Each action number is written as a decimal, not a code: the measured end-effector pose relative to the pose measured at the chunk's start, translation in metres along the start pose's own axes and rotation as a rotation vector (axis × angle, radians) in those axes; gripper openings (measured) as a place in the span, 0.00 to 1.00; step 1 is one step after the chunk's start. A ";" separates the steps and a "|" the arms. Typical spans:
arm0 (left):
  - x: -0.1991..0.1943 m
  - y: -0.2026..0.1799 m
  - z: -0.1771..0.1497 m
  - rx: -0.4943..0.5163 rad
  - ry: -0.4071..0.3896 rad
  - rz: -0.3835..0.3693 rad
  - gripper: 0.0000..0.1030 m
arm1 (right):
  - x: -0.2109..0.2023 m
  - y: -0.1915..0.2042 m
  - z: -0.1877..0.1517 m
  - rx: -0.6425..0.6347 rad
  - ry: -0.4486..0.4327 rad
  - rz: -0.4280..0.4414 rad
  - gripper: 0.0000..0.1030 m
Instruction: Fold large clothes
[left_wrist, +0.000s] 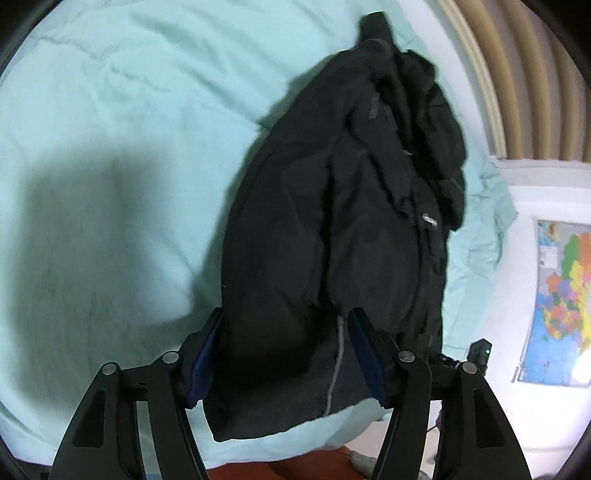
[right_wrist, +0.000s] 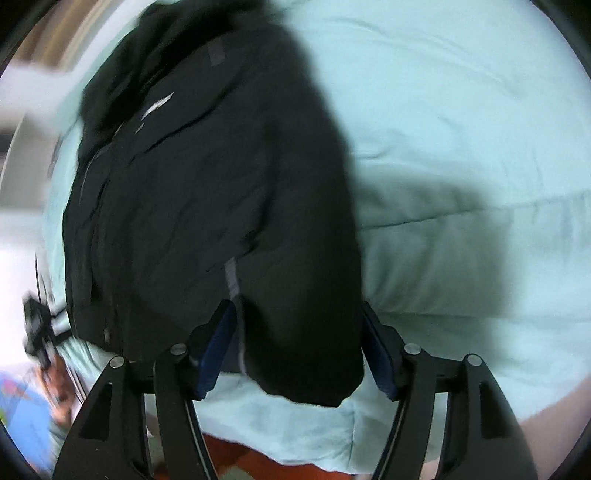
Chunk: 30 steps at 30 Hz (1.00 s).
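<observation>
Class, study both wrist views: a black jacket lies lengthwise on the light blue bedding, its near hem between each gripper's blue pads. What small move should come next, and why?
Probably draw both grippers back clear of the hem. The black jacket already lies folded narrow on the bedding, and the left gripper and right gripper stand open around the hem, pads seemingly not pressing. Blur makes contact uncertain.

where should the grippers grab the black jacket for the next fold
Probably at the near hem of the black jacket, one corner per gripper, coming down from the near bed edge. It lies lengthwise on the mint bedspread, collar far, and the hem's flat corners sit between the left gripper and right gripper.
</observation>
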<state>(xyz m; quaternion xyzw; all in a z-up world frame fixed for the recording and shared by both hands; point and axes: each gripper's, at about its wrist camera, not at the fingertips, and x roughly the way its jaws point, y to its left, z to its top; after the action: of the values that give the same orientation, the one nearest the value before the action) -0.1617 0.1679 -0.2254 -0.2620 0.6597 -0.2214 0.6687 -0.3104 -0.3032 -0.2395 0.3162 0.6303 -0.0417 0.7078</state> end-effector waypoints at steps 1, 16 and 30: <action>-0.002 -0.001 -0.001 0.007 -0.003 -0.015 0.66 | 0.000 0.005 -0.002 -0.028 0.003 -0.008 0.67; -0.013 -0.050 -0.003 0.150 -0.110 0.003 0.16 | -0.018 0.016 0.004 -0.023 -0.077 0.020 0.24; -0.073 -0.182 0.084 0.303 -0.378 -0.143 0.16 | -0.149 0.081 0.099 -0.197 -0.390 0.021 0.12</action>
<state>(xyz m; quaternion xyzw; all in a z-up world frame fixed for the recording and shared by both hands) -0.0710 0.0802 -0.0532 -0.2415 0.4620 -0.3118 0.7944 -0.2177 -0.3382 -0.0700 0.2379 0.4791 -0.0327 0.8442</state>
